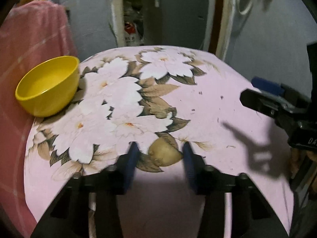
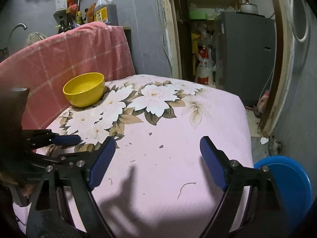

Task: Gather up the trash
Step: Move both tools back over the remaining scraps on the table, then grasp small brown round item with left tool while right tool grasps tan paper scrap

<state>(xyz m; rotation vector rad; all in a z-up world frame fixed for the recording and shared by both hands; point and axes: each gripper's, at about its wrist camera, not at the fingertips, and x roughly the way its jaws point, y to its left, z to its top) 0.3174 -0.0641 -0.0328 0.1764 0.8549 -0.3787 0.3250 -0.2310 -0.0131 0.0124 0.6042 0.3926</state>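
The left gripper [image 1: 160, 154], jaws closed partway round a brownish lump [image 1: 164, 155], possibly trash, on the pink floral table [image 1: 208, 103]. Contact is unclear. The right gripper [image 2: 157, 160] hangs released over scattered scraps [image 2: 185, 187]. Next: clench, lift, carry to the yellow bowl [image 1: 47, 87]

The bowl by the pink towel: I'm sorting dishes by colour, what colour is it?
Plain yellow, inside and out. The bowl shows best in the right wrist view.

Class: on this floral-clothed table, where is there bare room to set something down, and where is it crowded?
Free: the plain pink cloth between the flower print and the right edge, holding only small scraps. Crowded: the left side, with the yellow bowl and left gripper.
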